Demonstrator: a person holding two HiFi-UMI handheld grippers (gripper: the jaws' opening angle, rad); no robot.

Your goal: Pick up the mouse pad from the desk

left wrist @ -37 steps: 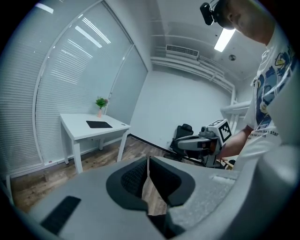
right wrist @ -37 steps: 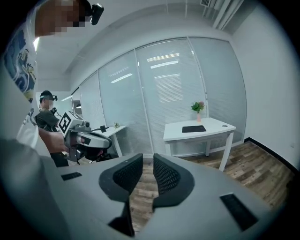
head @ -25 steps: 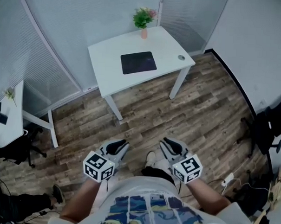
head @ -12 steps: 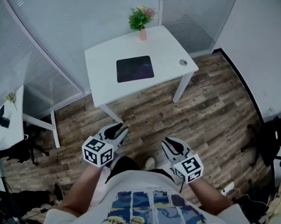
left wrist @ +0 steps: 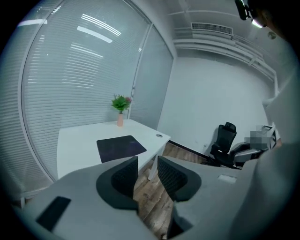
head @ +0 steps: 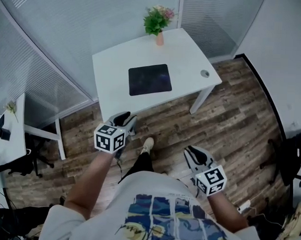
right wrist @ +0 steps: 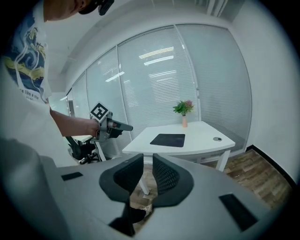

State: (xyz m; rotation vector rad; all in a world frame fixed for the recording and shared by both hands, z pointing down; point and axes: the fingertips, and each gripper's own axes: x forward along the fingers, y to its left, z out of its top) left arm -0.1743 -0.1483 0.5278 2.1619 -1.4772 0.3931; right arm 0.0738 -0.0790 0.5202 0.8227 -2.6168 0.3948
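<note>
View from my head, looking steeply down: the mouse pad (head: pixel 150 79), a dark rectangle, lies flat near the middle of a white desk (head: pixel 110 65) in the upper centre of the frame, its long side running left to right with a slight tilt. A small potted plant (head: pixel 157 22) stands at the desk's far edge. My left gripper (head: pixel 125 119) is below the desk's near edge, left of centre, pointing up the frame toward the pad; its jaws stand apart with nothing between them. My right gripper (head: pixel 191 151) sits lower right, well apart from the desk, jaws parted by a narrow gap, also empty. The left one is clearly nearer; the pad lies up and slightly right of it.
</note>
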